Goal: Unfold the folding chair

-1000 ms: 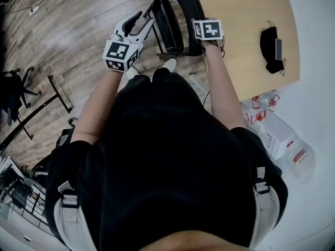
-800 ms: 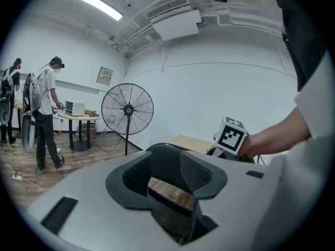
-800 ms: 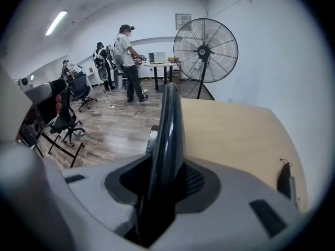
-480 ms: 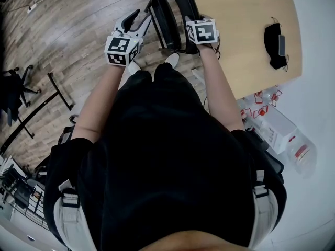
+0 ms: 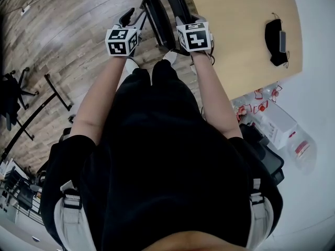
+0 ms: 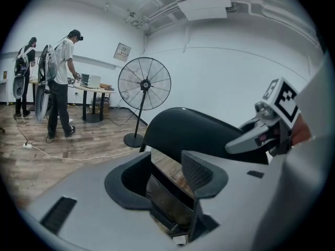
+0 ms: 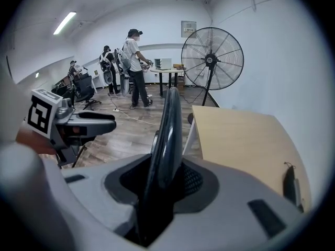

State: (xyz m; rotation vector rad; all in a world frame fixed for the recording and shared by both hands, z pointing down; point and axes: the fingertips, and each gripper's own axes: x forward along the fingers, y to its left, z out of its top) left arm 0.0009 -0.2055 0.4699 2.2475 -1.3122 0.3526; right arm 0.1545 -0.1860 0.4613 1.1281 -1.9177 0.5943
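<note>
The black folding chair (image 5: 162,20) stands folded on the wood floor in front of the person's feet. My right gripper (image 5: 183,25) is shut on the thin edge of its curved backrest (image 7: 167,135), which runs straight up between the pads (image 7: 191,179). My left gripper (image 5: 133,19) hangs just left of the chair. Its jaws are opening, and the pads (image 6: 201,174) stand apart. The chair's seat panel (image 6: 167,200) shows in the gap below them, untouched, with the backrest (image 6: 193,129) beyond.
A light wooden table (image 5: 246,30) stands right of the chair with a black pouch (image 5: 275,38) on it. Bottles and a box (image 5: 272,124) lie by the right wall. A standing fan (image 6: 144,85) and people at a far desk (image 7: 135,67) are across the room. An office chair (image 5: 10,93) is at left.
The left gripper has sunk toward the chair's seat and its jaws have begun to part. The right gripper, still holding the backrest, has shifted left toward the left gripper.
</note>
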